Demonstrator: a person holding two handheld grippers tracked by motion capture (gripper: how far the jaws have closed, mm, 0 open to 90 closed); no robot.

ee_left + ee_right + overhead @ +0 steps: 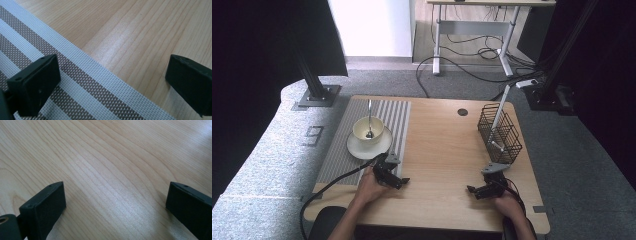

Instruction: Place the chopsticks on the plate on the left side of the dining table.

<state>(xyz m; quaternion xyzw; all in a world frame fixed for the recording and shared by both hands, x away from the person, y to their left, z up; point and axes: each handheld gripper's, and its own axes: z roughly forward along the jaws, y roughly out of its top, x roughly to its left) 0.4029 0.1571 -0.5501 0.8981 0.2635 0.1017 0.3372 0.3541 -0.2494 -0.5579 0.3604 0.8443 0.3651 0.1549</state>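
Observation:
A cream bowl [367, 129] with a metal spoon [369, 120] standing in it rests on a cream saucer [357, 146] on a striped placemat [397, 117] at the table's left. My left gripper [396, 180] lies low at the mat's near right corner, held by a hand, jaws wide open and empty; in the left gripper view [112, 82] the mat's edge [82, 80] runs between them. My right gripper [476, 191] rests near the front right of the table, open, with bare wood between its jaws [115, 205].
A black wire basket [499, 132] stands at the table's right edge with a white rod leaning through it. A round cable hole [462, 112] sits at the back. The wooden table [442, 145] is bare in its middle. Cables lie on the floor behind.

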